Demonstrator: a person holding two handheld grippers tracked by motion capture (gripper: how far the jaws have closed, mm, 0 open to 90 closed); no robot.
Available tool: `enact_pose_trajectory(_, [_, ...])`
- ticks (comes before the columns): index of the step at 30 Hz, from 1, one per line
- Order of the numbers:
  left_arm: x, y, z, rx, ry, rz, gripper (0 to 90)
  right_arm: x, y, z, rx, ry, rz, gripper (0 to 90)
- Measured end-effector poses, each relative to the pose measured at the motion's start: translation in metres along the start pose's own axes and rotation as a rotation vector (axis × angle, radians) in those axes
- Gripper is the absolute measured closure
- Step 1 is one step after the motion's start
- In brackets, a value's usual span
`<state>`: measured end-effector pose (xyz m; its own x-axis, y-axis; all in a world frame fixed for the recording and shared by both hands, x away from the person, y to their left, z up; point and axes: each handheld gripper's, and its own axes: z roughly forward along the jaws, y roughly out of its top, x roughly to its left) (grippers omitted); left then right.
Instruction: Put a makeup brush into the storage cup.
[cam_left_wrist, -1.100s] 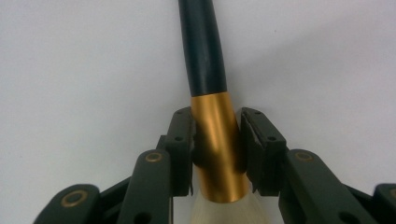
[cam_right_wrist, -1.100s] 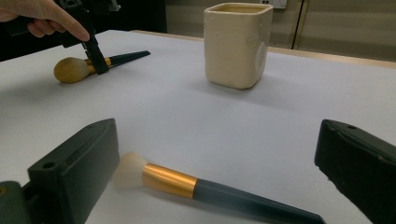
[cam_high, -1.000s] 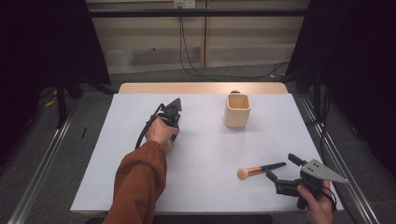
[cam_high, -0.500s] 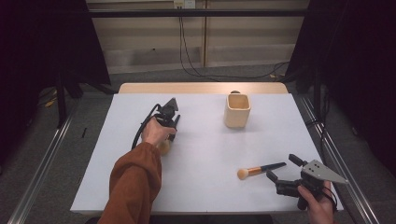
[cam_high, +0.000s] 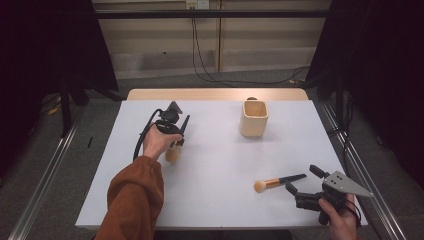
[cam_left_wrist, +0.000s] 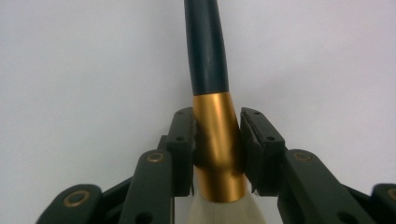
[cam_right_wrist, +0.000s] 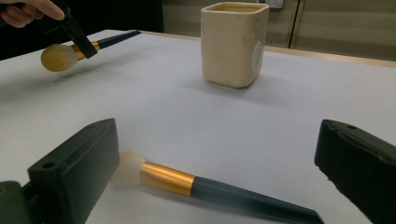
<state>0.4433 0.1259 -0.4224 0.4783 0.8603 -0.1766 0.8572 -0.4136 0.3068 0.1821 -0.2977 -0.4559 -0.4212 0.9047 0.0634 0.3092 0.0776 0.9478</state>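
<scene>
My left gripper (cam_high: 175, 141) (cam_left_wrist: 217, 135) is shut on a makeup brush (cam_high: 172, 153) (cam_left_wrist: 215, 140), with both pads pressed on its gold ferrule. The dark handle points away from me and the pale bristle head sits nearest the camera. In the right gripper view this brush (cam_right_wrist: 70, 52) hangs a little above the white table (cam_high: 215, 150). A second brush (cam_high: 277, 181) (cam_right_wrist: 187, 183) lies flat at the front right. My right gripper (cam_high: 301, 179) (cam_right_wrist: 218, 140) rests open around its handle end, pads apart from it. A cream square cup (cam_high: 254, 118) (cam_right_wrist: 233, 42) stands upright at the back right.
The table's wooden far edge (cam_high: 215, 94) borders grey floor with cables. Metal rails (cam_high: 45, 175) run along both sides of the table. Bare white surface spreads between the two brushes and in front of the cup.
My left hand has lifted its brush a little and drifted slightly left; the bristle head now shows below the hand. The right gripper and the second brush have stayed put.
</scene>
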Motion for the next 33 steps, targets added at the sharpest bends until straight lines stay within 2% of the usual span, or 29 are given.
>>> enact_pose_trajectory(1, [0.001, 0.0, -0.002, -0.009, -0.003, 0.014, 66.8, 0.0, 0.0, 0.0, 0.0, 0.001, -0.005, 0.0])
enact_pose_trajectory(10, [0.008, -0.009, -0.016, -0.12, -0.036, 0.035, 66.8, 0.0, 0.0, 0.0, 0.0, -0.001, -0.004, 0.0])
enact_pose_trajectory(11, [0.01, -0.01, -0.018, -0.137, -0.035, 0.048, 66.8, 0.0, 0.0, 0.0, 0.001, -0.002, -0.001, 0.0])
enact_pose_trajectory(14, [0.012, -0.015, -0.021, -0.193, -0.053, 0.053, 66.8, 0.0, 0.0, 0.0, 0.0, 0.0, -0.003, 0.0])
enact_pose_trajectory(18, [0.015, -0.022, -0.025, -0.277, -0.073, 0.03, 66.7, 0.0, 0.0, 0.0, -0.001, -0.002, -0.003, 0.0])
enact_pose_trajectory(21, [0.017, -0.026, -0.028, -0.322, -0.086, 0.032, 66.7, 0.0, 0.0, 0.0, -0.001, -0.001, -0.005, 0.0])
enact_pose_trajectory(28, [0.02, -0.037, -0.034, -0.386, -0.105, 0.048, 66.7, 0.0, 0.0, -0.001, -0.012, -0.006, 0.004, 0.0])
enact_pose_trajectory(29, [0.021, -0.039, -0.035, -0.405, -0.105, 0.051, 66.7, 0.0, 0.0, 0.0, -0.012, -0.005, 0.004, 0.0])
enact_pose_trajectory(30, [0.021, -0.042, -0.036, -0.444, -0.108, 0.067, 66.7, 0.0, 0.0, 0.0, -0.011, -0.005, 0.004, 0.0])
enact_pose_trajectory(32, [0.022, -0.046, -0.037, -0.491, -0.117, 0.103, 66.7, 0.0, 0.0, 0.0, -0.012, -0.003, 0.003, 0.0])
enact_pose_trajectory(33, [0.022, -0.049, -0.036, -0.515, -0.109, 0.099, 66.7, 0.0, 0.0, -0.001, -0.013, -0.003, 0.003, 0.0])
